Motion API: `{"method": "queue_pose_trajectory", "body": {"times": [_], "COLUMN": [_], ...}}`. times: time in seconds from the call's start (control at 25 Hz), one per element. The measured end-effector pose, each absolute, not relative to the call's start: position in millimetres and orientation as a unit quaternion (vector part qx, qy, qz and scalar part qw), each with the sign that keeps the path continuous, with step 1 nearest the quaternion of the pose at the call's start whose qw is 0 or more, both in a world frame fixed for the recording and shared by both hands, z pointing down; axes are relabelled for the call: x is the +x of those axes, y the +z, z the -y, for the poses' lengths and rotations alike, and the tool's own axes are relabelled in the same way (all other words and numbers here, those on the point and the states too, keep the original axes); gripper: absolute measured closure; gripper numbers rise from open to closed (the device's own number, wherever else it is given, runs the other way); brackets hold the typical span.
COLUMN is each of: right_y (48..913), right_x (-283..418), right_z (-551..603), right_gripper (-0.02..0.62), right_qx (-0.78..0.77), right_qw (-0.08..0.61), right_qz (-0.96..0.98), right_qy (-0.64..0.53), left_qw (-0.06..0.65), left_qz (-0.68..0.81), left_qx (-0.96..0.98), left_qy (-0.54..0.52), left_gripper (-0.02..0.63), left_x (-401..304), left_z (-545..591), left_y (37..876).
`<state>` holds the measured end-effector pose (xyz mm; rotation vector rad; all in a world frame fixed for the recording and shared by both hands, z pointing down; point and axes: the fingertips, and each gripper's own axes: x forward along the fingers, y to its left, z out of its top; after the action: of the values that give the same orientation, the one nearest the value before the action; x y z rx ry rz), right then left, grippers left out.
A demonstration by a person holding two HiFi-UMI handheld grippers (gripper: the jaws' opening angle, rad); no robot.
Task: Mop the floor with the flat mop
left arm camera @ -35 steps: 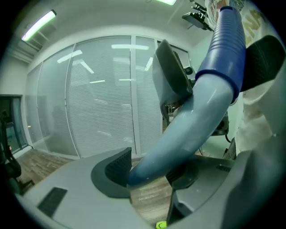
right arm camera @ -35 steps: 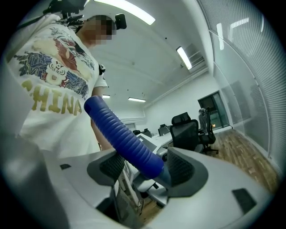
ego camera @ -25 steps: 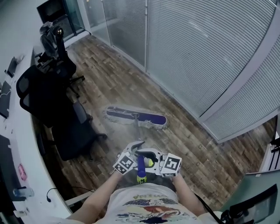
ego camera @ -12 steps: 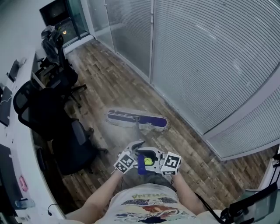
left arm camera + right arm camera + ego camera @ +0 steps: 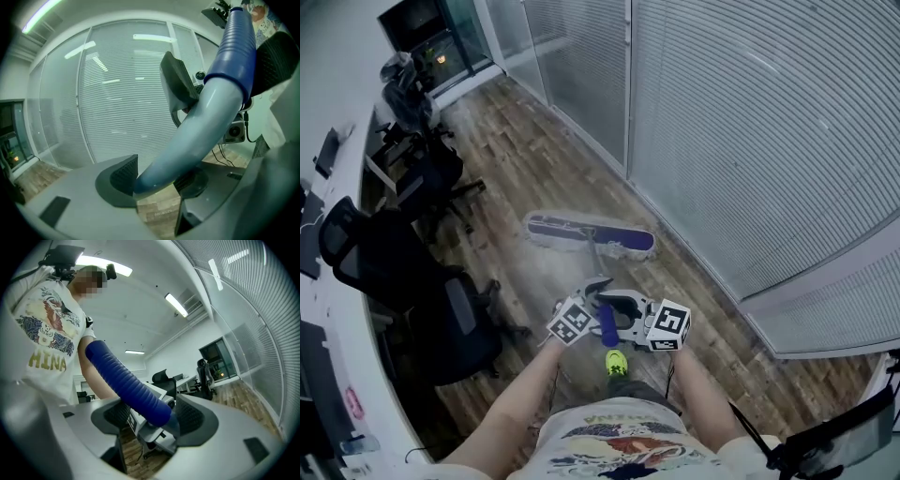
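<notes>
On mop handle [image 5: 607, 329], tools [image 5: 594, 290] [image 5: 614, 308] side-by-side

Wood-plank floor [image 5: 525, 150], blind-covered glass walls [image 5: 750, 122], black office chairs [image 5: 380, 262] beside a white desk [image 5: 337, 309]

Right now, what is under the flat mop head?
The mop head lies flat on the wood-plank floor; planks show all around it. The patch directly beneath is covered, so its state cannot be seen.

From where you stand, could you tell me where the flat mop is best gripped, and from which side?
On its slanted handle: the right gripper closes from the side across the ribbed blue grip, the left gripper across the smooth shaft below. Its round section suits jaws set crosswise.
</notes>
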<state>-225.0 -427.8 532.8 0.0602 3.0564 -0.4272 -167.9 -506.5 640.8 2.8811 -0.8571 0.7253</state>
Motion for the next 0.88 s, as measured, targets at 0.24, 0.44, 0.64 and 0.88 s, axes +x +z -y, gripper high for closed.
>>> {"method": "queue_pose_trajectory", "body": {"times": [0.24, 0.44, 0.64, 0.88], "right_y": [530, 539, 540, 534], "right_x": [-224, -222, -215, -199], "right_z": [455, 440, 408, 338], "right_gripper": [0.324, 0.319, 0.316, 0.317], "right_qx": [0.022, 0.031, 0.031, 0.023], "right_qw": [0.026, 0.012, 0.006, 0.0], "right_qz": [-0.989, -0.989, -0.989, -0.99], "right_qy": [-0.141, -0.145, -0.143, -0.142], "left_qw": [0.03, 0.03, 0.032, 0.041], "left_qz": [0.286, 0.286, 0.297, 0.312], "left_qx": [0.93, 0.927, 0.926, 0.927], "left_qy": [0.229, 0.242, 0.231, 0.203], "left_gripper": [0.426, 0.426, 0.426, 0.423], "left_x": [-168, -166, -160, -144], "left_z": [534, 519, 489, 420], "left_y": [638, 647, 645, 638]}}
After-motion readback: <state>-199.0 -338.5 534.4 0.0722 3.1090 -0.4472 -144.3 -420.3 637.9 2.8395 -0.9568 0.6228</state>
